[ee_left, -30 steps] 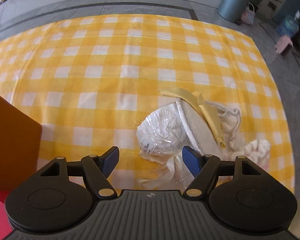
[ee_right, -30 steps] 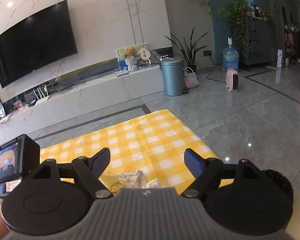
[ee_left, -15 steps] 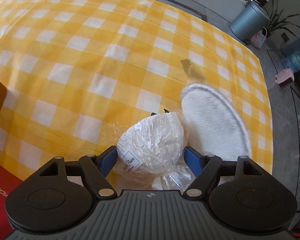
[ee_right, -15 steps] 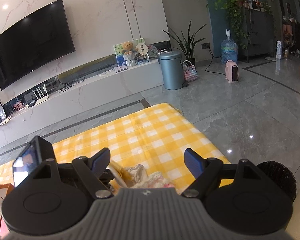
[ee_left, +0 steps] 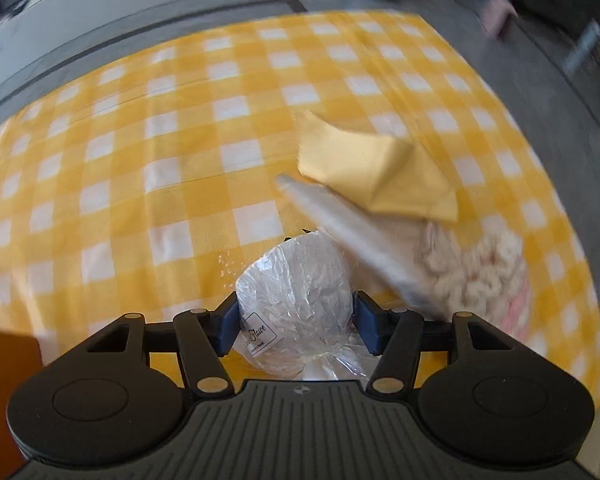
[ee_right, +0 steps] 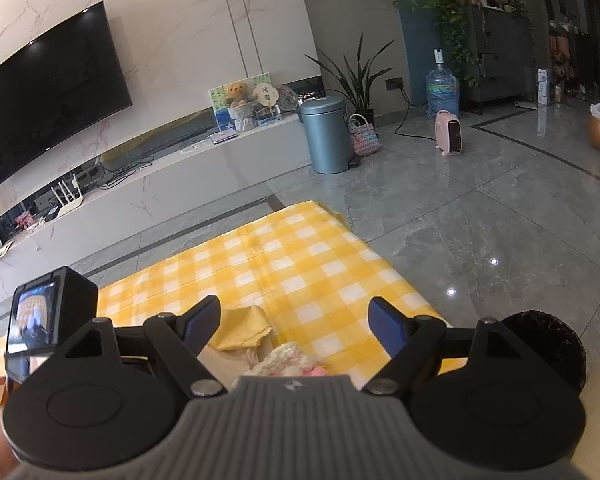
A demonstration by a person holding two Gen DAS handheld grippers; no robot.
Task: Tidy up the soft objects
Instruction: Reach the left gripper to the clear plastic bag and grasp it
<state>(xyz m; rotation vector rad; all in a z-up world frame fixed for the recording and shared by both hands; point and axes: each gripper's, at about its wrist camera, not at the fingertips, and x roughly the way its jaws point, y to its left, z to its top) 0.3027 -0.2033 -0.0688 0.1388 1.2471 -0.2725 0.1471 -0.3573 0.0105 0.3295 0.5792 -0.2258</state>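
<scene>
1. Our left gripper (ee_left: 294, 322) points steeply down at the yellow checked cloth (ee_left: 180, 160); its jaws are closing, and both blue pads (ee_left: 228, 326) sit against the sides of a white bundle in clear wrap (ee_left: 296, 292), which carries a small printed label.
2. The bundle rests at the near edge of the cloth, just beside a flat pale pad (ee_left: 352, 232).
3. A folded yellow cloth (ee_left: 376, 172) lies over the pad's far end, and a fluffy cream-and-pink item (ee_left: 480, 276) sits to the right of the pad.
4. Our right gripper (ee_right: 294, 326) hangs above the same pile with its fingers spread wide and nothing between them.
5. Behind the cloth we see a grey tiled floor (ee_right: 480, 208) and a blue-grey bin (ee_right: 326, 136).
</scene>
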